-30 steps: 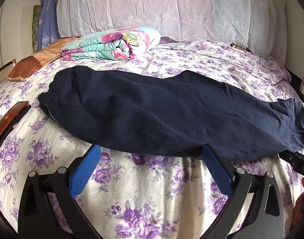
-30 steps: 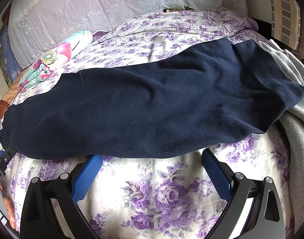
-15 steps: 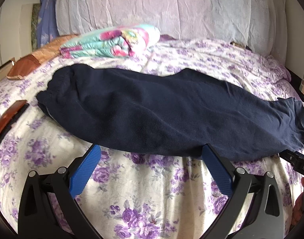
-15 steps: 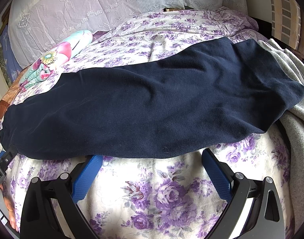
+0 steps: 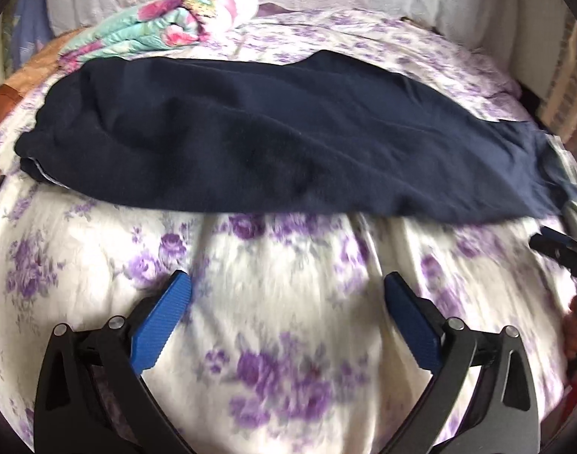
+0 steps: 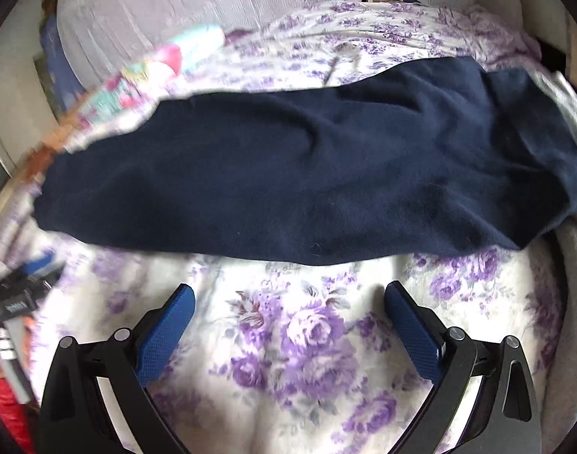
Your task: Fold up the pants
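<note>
1. Already the pants (image 5: 288, 140) lie lengthwise across the bed (image 5: 281, 265), apparently folded leg over leg.
2. Both the left gripper (image 5: 287, 295) and right gripper (image 6: 289, 299) hold their fingers open, empty, near the hem.
3. The crosswise folds likely remain.

navy pants (image 5: 288, 140), purple-floral white sheet (image 5: 288, 283)

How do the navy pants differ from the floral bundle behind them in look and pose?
The pants are plain dark navy; the floral bundle is bright teal and pink. The pants lie stretched lengthwise across the bedsheet, only slightly rumpled; the bundle is folded into a thick, compact stack. The pants lie nearer the grippers, the bundle toward the headboard. Both rest on the bed, ungripped.
</note>
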The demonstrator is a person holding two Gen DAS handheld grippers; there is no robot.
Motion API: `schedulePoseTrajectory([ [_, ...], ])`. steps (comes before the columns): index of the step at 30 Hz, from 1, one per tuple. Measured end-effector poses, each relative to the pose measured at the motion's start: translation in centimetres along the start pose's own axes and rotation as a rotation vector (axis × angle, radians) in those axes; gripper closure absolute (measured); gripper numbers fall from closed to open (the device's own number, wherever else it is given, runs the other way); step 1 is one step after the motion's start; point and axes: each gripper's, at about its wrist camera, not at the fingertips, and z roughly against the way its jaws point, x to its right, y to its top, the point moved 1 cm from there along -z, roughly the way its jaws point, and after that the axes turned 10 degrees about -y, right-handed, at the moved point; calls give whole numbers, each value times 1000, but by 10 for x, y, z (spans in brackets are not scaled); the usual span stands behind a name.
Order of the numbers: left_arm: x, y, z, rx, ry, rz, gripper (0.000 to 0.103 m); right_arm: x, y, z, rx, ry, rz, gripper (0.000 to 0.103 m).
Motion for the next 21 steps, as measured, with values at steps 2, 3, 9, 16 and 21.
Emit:
schedulePoseTrajectory([
  [2, -11, -1, 14, 17, -92, 14, 5, 17, -3, 8, 31, 116, -106, 3],
  [3, -24, -3, 27, 64, -166, 73, 5, 25, -4, 10, 41, 165, -154, 3],
  [9, -91, 10, 84, 219, -223, 239, 5, 39, -6, 11, 71, 270, -272, 3],
  [16, -163, 25, 69, 232, -311, 516, 7, 39, -3, 8, 62, 239, -262, 3],
  [21, -171, 34, 63, 284, -266, 559, 38, 44, -1, 6, 62, 231, -265, 3],
])
